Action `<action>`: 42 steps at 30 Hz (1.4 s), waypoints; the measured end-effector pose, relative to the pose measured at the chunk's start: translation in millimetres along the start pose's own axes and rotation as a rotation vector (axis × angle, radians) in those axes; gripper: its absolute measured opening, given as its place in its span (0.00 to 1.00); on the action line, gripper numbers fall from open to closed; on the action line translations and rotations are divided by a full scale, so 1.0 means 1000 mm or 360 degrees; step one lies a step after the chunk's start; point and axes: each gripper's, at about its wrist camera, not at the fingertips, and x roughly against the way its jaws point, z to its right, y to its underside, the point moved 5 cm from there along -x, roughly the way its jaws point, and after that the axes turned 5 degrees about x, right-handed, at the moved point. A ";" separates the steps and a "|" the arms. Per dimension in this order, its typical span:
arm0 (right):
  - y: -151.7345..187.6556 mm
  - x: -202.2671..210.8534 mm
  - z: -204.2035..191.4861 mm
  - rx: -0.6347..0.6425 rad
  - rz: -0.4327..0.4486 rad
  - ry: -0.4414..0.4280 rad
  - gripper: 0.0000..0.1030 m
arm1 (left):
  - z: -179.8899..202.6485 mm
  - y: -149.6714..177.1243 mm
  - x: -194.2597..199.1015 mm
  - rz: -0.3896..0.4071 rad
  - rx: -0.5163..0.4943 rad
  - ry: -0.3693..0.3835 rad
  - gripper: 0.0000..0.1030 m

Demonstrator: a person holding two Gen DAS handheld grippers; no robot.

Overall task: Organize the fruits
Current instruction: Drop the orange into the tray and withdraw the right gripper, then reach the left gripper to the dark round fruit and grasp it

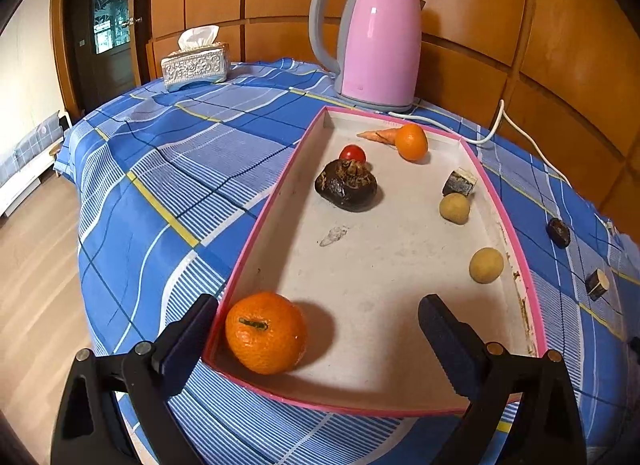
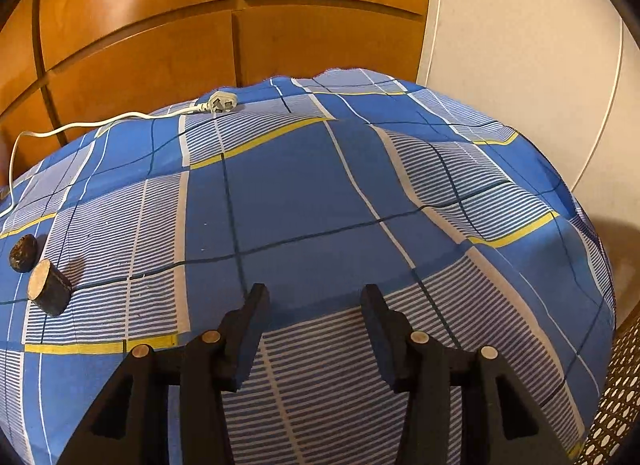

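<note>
Tray [image 1: 256, 225], shallow, pink-rimmed cardboard with a grey-white floor, serves as the landmark on the worktop, which is covered by a blue plaid cloth [image 2: 304, 201]. Inside the tray: a large orange mandarin [image 1: 265, 332] in the near left corner, a second mandarin [image 1: 412, 142] at the far end touching a small carrot [image 1: 378, 135], a red cherry tomato [image 1: 352, 153] just behind a dark brown lumpy tuber [image 1: 346, 185], two tan round fruits [image 1: 486, 265] along the right wall, and a dark cut chunk [image 1: 460, 182] beyond them.

Two items lie outside the tray, right of its right wall: a small dark rounded piece [image 2: 23, 253] and a short cylindrical chunk with a pale cut face [image 2: 49, 292].

Left gripper [image 1: 320, 329]: jaws released, wide apart, straddling the near left corner of the tray; nothing grasped. Right gripper [image 2: 315, 331]: jaws released, partly open, empty, above bare cloth well right of the tray.

Step in hand, as judged: collection of the remaining loose items. Next move calls for swinging the right gripper left to the cylindrical chunk and aligning the jaws across its sides.
</note>
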 end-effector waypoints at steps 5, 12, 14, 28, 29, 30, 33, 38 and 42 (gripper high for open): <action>0.001 0.000 -0.001 -0.0003 0.0007 0.0001 0.48 | 0.000 -0.009 0.009 0.0043 -0.0002 0.0004 0.97; 0.001 -0.001 -0.001 -0.0004 0.0011 0.0001 0.48 | 0.013 -0.024 0.021 0.0072 -0.0038 0.0053 0.97; 0.001 -0.001 -0.001 -0.0004 0.0011 0.0000 0.48 | 0.023 -0.028 0.024 0.0056 -0.0090 0.0085 0.97; 0.000 -0.001 -0.001 -0.0003 0.0015 0.0004 0.49 | 0.147 -0.035 0.022 -0.0121 -0.0467 0.0516 0.96; 0.000 -0.001 0.000 -0.0003 0.0015 0.0004 0.49 | 0.157 -0.034 0.019 -0.0145 -0.0496 0.0537 0.96; 0.000 -0.001 0.000 -0.0003 0.0015 0.0004 0.49 | 0.170 -0.033 0.013 -0.0179 -0.0535 0.0569 0.95; 0.000 -0.002 -0.001 -0.0003 0.0016 0.0004 0.49 | 0.199 -0.030 -0.005 -0.0271 -0.0604 0.0607 0.86; 0.000 -0.002 -0.001 -0.0004 0.0016 0.0004 0.49 | 0.238 -0.028 -0.032 -0.0356 -0.0644 0.0629 0.85; -0.001 -0.002 -0.002 0.0001 0.0017 0.0010 0.49 | 0.266 -0.026 -0.052 -0.0397 -0.0703 0.0650 0.78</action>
